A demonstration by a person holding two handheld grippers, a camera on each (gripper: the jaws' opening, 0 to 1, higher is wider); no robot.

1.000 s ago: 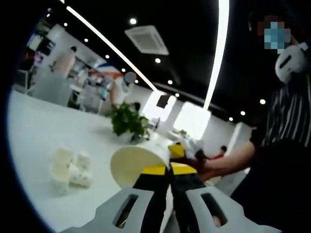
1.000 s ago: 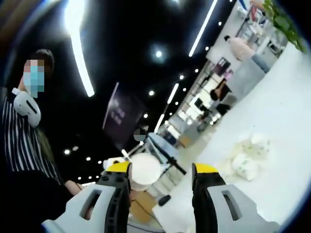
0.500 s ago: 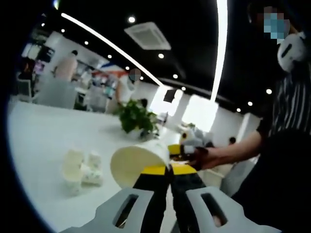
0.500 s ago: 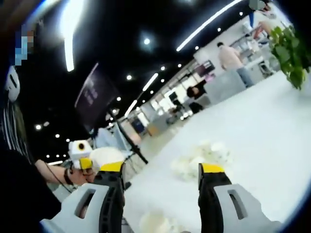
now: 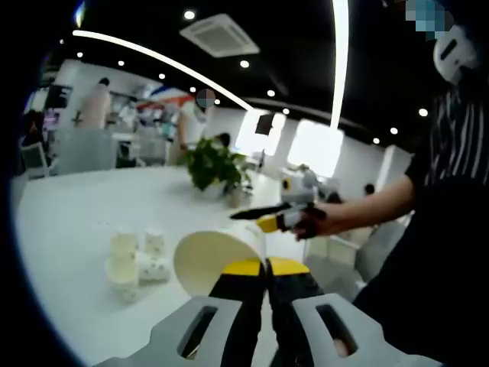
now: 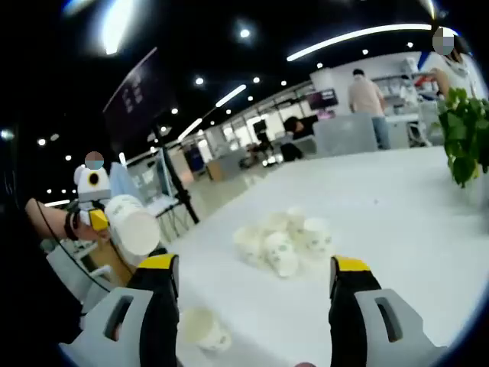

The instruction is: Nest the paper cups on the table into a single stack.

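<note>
In the left gripper view my left gripper (image 5: 265,267) is shut on the rim of a white paper cup (image 5: 214,258) held on its side, mouth towards the camera. Several loose paper cups (image 5: 134,260) sit in a cluster on the white table (image 5: 69,222). The right gripper (image 5: 279,221) comes in from the right, held in a hand over the table. In the right gripper view my right gripper (image 6: 256,267) stands open above the table, nothing between its fingers. The cup cluster (image 6: 283,238) lies ahead of it; one cup (image 6: 202,330) lies near the left finger. The held cup (image 6: 132,223) shows at left.
A potted green plant (image 5: 215,167) stands on the far part of the table, also seen as a plant (image 6: 466,134) at the right edge. A person in a striped top (image 5: 451,153) stands at the table's side. Other people and desks are far behind.
Both cameras have tilted down, bringing more table into sight. The right gripper has swung over the table towards the cup cluster. The left gripper keeps its cup.
</note>
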